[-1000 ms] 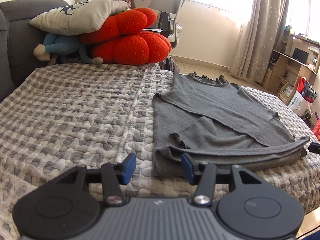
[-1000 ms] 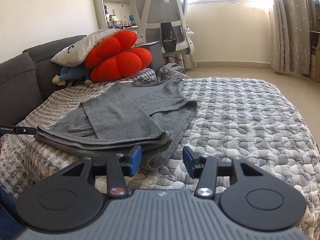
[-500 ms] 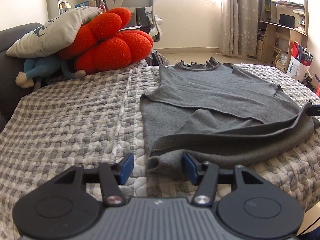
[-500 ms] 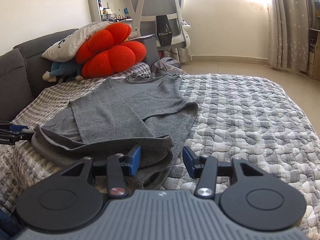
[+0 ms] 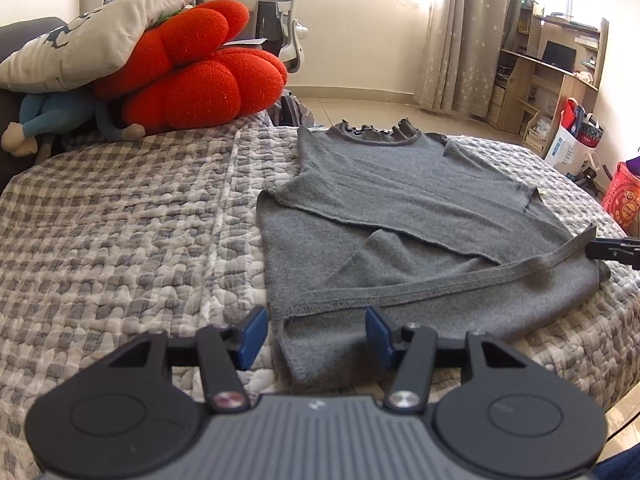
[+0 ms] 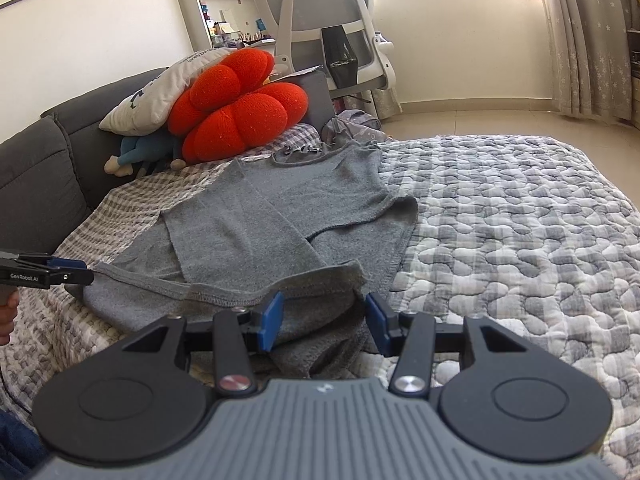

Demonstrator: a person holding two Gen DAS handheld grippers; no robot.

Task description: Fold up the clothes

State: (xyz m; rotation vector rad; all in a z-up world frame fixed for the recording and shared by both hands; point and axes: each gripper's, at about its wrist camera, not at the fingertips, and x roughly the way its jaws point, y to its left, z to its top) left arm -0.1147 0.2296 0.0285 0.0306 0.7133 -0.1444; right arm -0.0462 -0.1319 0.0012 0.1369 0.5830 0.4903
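Left wrist view: the left gripper (image 5: 316, 332) sits low over the near edge of the bed, its blue-padded fingers (image 5: 251, 333) spread wide; the near left corner of the grey sweater (image 5: 384, 216) lies between them, yet neither pad visibly presses the cloth, so it holds nothing; the sweater lies flat on the checked quilt (image 5: 120, 232), ruffled collar at the far end, both sleeves folded across the body, the stitched hem lifted into a ridge running from near left toward the right; at the right edge of this view the dark tip of the right gripper (image 5: 612, 249) meets the hem's other corner; far left, a red knot cushion (image 5: 192, 76) sits under a pale pillow (image 5: 84, 44), with a blue plush toy (image 5: 60, 120) below them.

Right wrist view: the right gripper (image 6: 324, 322) has its fingers (image 6: 273, 321) wide apart; the bunched hem corner of the sweater (image 6: 280, 216) fills the gap between them, not pinched; at the left edge the left gripper's tip (image 6: 60, 274) touches the far hem corner; the hem rises as a soft fold between the two; beyond stand the cushion (image 6: 240, 108), a white office chair (image 6: 324, 20) and the quilt (image 6: 520, 216) stretching right.
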